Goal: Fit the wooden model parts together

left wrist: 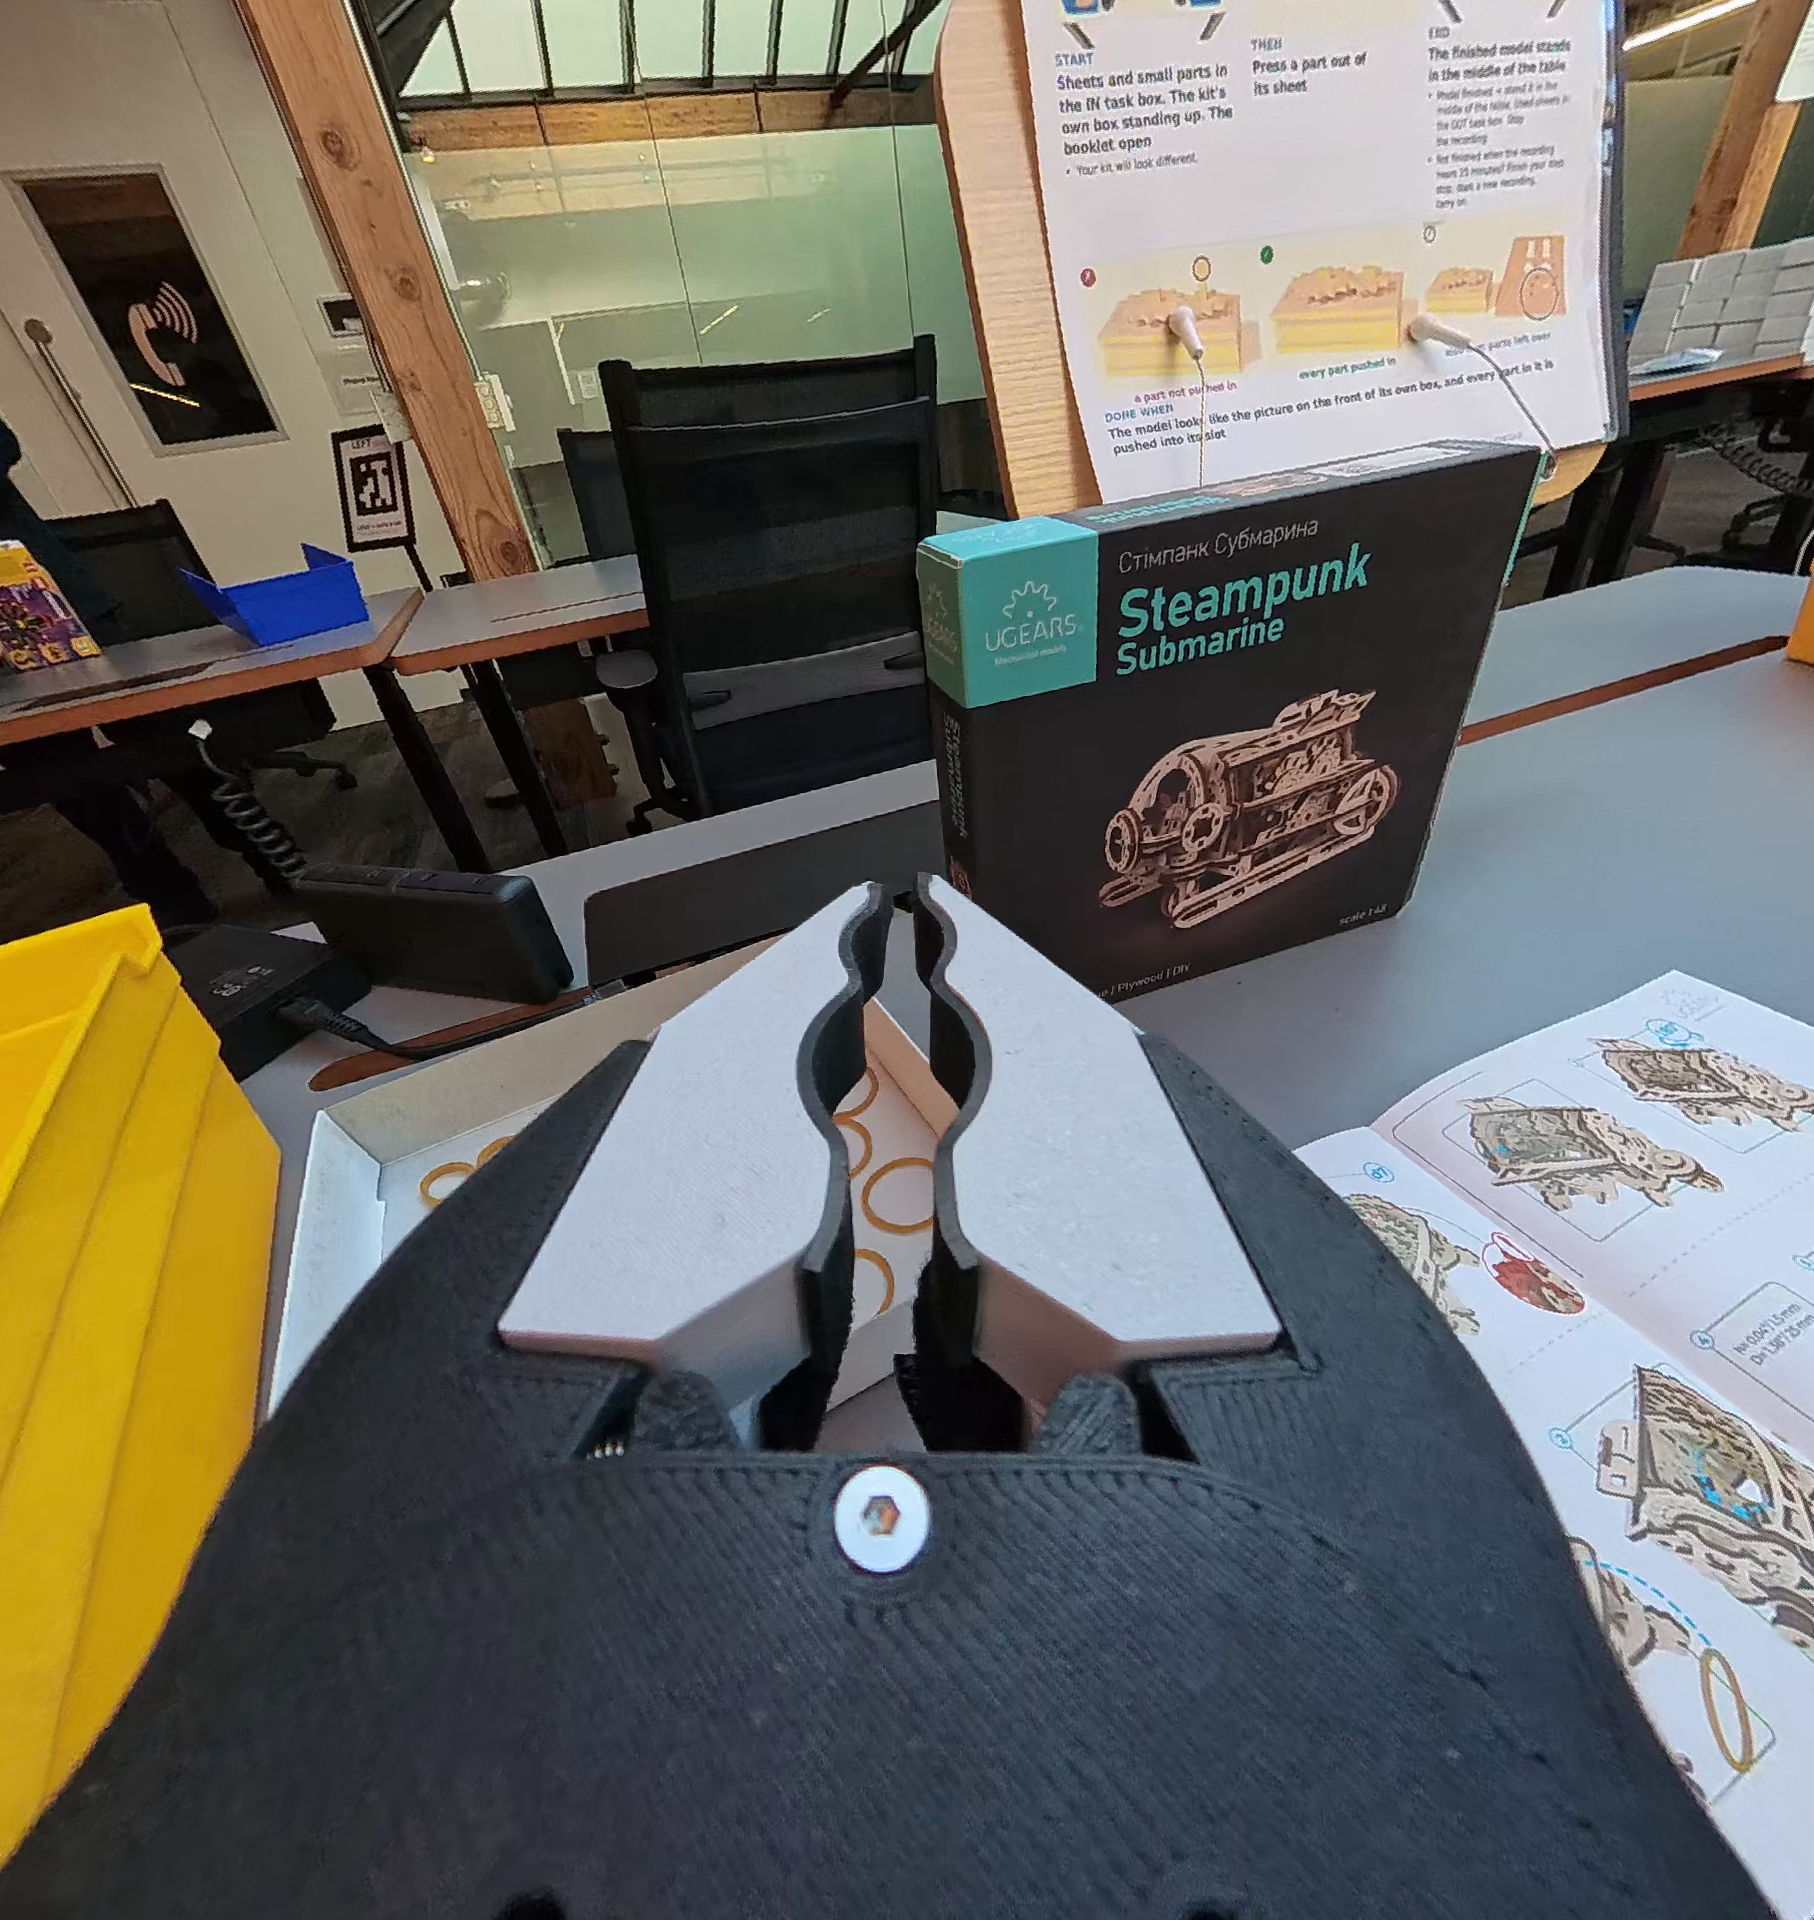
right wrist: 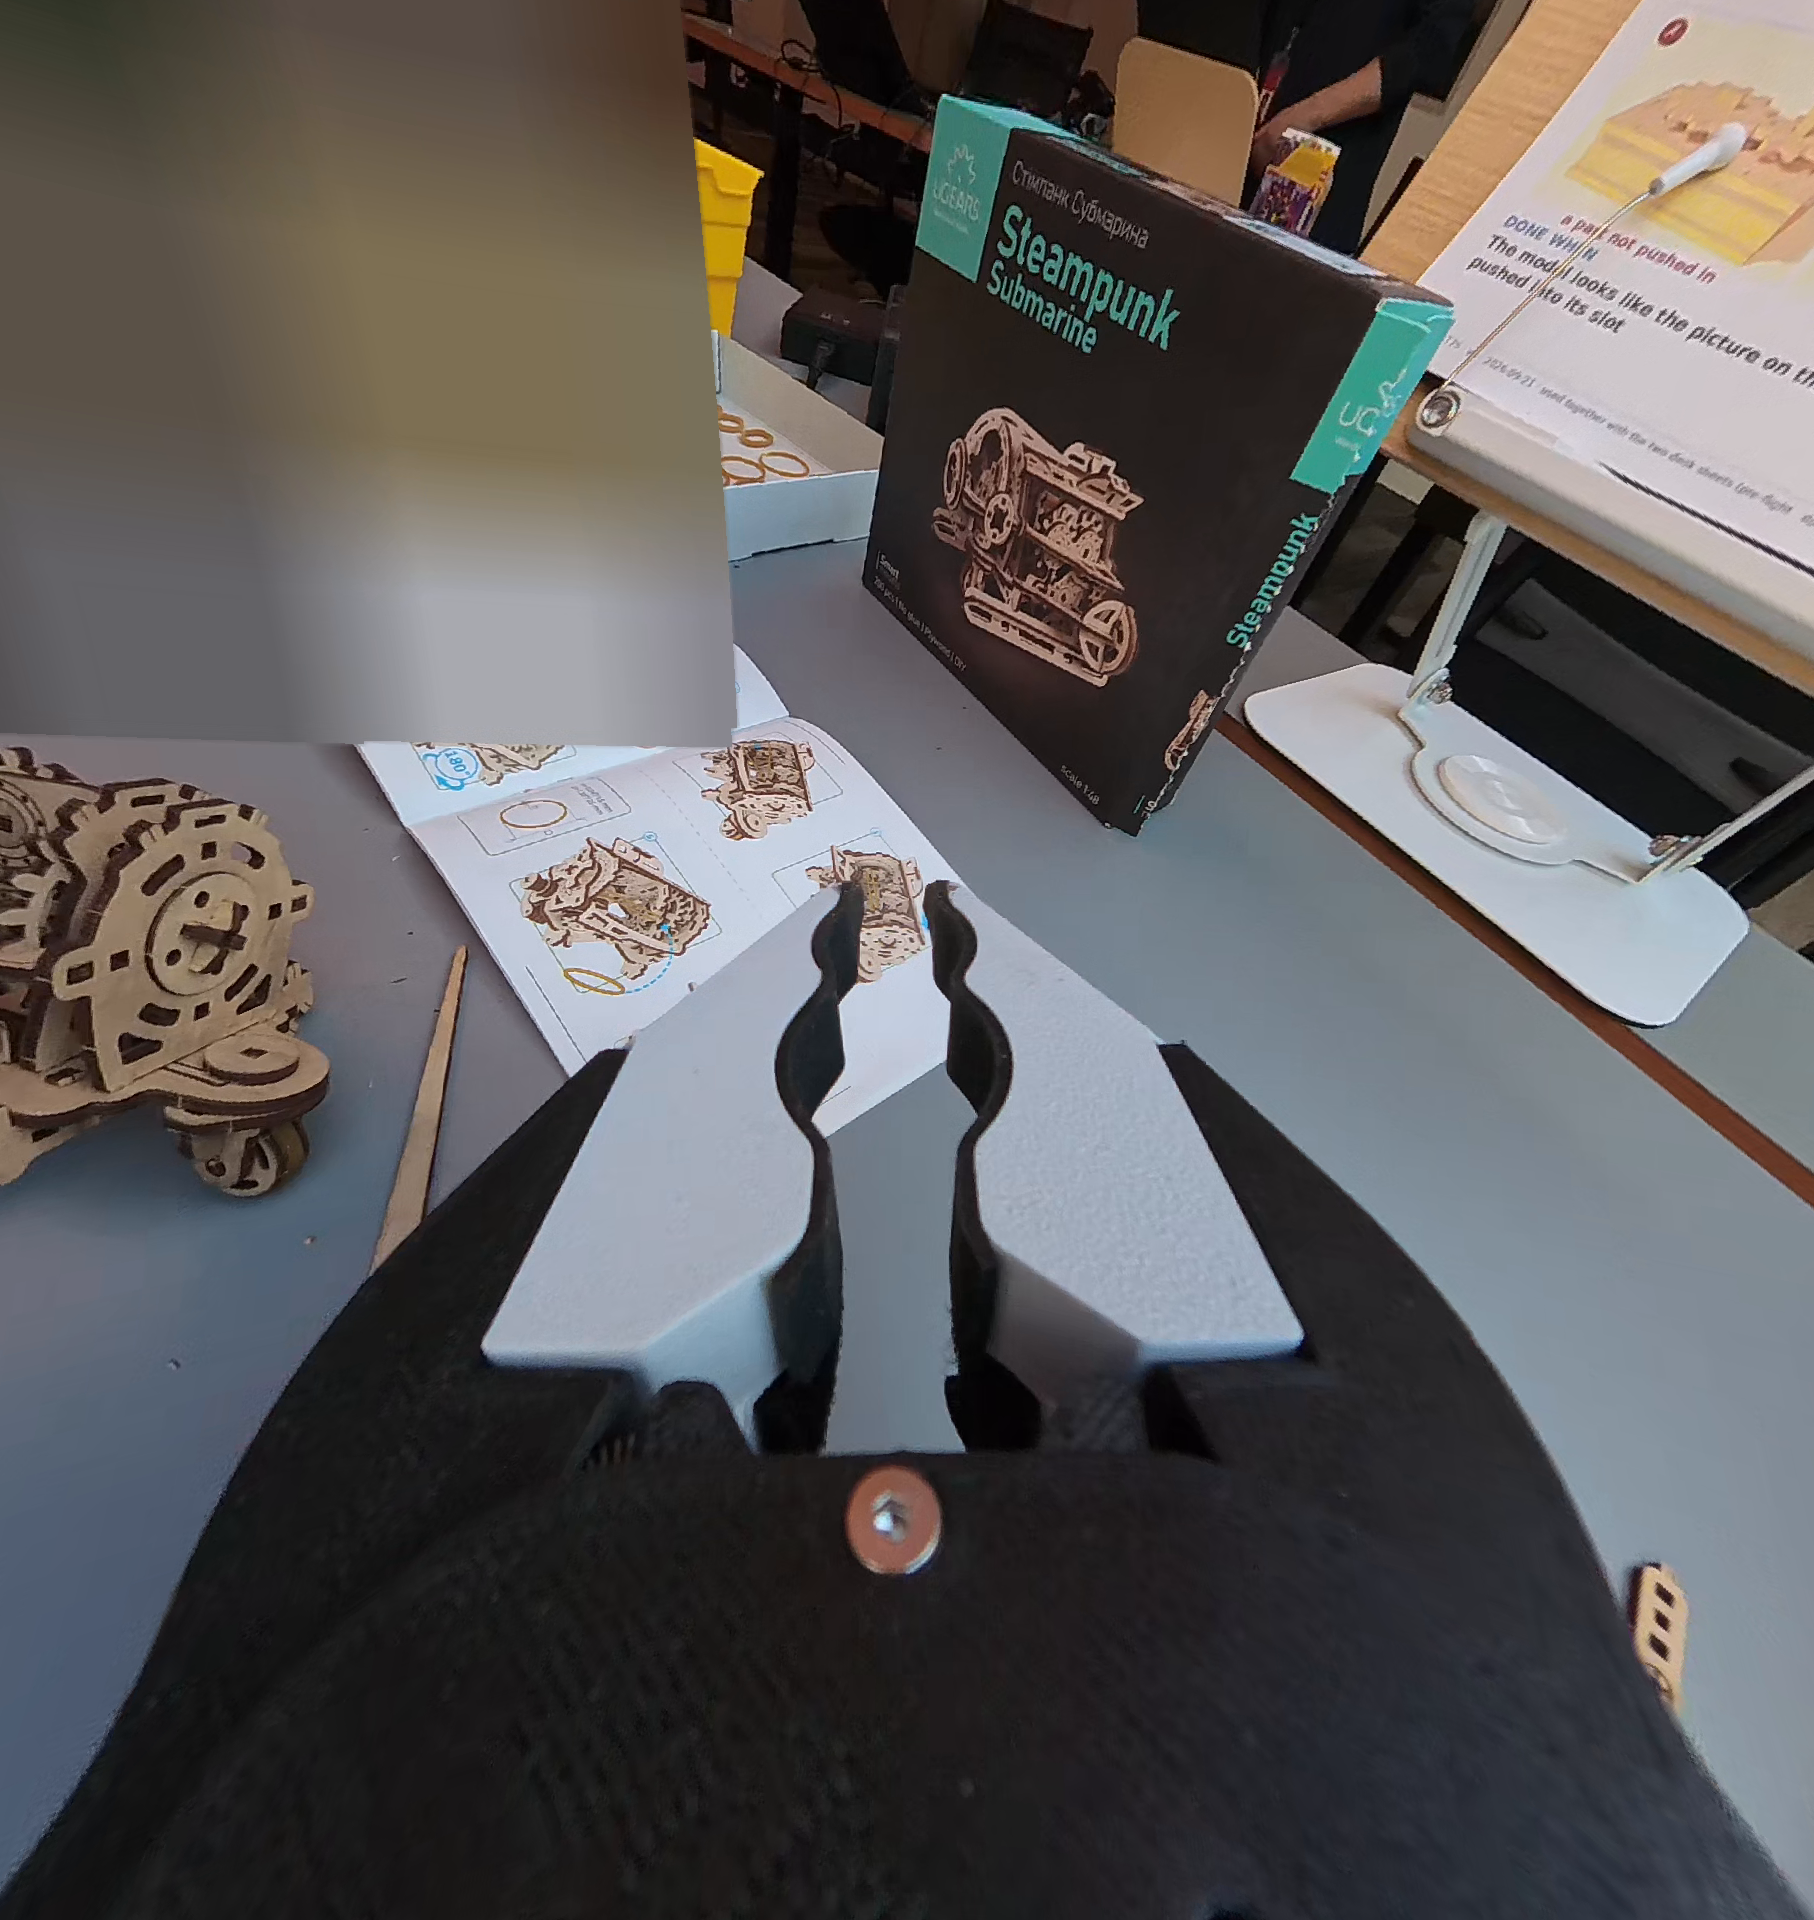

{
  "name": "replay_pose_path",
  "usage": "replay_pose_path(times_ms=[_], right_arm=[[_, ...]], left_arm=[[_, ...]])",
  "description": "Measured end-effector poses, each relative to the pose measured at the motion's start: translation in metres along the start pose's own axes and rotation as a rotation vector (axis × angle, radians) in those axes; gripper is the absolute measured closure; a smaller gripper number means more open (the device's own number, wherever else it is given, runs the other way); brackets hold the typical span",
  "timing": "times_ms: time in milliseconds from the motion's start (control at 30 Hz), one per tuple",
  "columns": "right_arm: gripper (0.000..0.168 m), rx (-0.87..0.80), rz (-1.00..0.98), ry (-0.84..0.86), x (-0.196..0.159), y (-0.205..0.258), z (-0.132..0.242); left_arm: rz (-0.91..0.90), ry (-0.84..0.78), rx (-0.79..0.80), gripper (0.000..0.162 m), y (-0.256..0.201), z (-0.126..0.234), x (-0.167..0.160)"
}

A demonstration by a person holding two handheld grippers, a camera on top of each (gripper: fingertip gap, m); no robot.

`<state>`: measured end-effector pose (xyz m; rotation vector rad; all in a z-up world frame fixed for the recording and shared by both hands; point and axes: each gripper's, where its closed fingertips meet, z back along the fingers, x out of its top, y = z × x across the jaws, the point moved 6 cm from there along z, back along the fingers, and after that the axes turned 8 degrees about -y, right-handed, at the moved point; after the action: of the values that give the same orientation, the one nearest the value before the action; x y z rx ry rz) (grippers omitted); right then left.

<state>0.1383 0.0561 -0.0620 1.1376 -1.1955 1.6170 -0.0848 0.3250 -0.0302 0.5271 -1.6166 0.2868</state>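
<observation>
A partly built wooden model (right wrist: 124, 966) stands on the grey table (right wrist: 1298, 1143) at the left of the right wrist view. A thin wooden stick (right wrist: 425, 1101) lies beside it. My right gripper (right wrist: 892, 894) is slightly open and empty, its tips above the open instruction booklet (right wrist: 654, 831). A small slotted wooden part (right wrist: 1659, 1631) shows by its body at the right edge. My left gripper (left wrist: 901, 888) is almost closed and empty, above a shallow white box (left wrist: 352, 1174) holding rubber bands (left wrist: 898, 1195).
The black kit box (left wrist: 1246, 727) stands upright behind, also in the right wrist view (right wrist: 1111, 468). The booklet (left wrist: 1661, 1299) lies right of my left gripper. A yellow bin (left wrist: 82, 1195) is at the left. A white stand (right wrist: 1505, 831) holds an instruction sheet (left wrist: 1318, 208). There is about 30 cm between the tips of the two grippers. It is some 12 cm from my right tips to the thin wooden stick (right wrist: 425, 1101).
</observation>
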Motion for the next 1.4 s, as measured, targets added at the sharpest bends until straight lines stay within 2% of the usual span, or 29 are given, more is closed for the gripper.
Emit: replay_pose_path(times_ms=[467,1067,1400], right_arm=[[0.148,-0.015,0.077,0.062,0.004,0.001,0.009],[0.148,-0.321,0.241,-0.014,0.026,-0.039,0.051],[0.148,-0.469,0.212,-0.026,0.022,-0.069,0.071]], left_arm=[[0.032,0.023,-0.058,0.148,-0.011,-0.003,-0.001],[0.059,0.036,-0.095,0.142,-0.015,-0.004,-0.003],[0.075,0.031,-0.129,0.141,-0.021,-0.004,-0.002]])
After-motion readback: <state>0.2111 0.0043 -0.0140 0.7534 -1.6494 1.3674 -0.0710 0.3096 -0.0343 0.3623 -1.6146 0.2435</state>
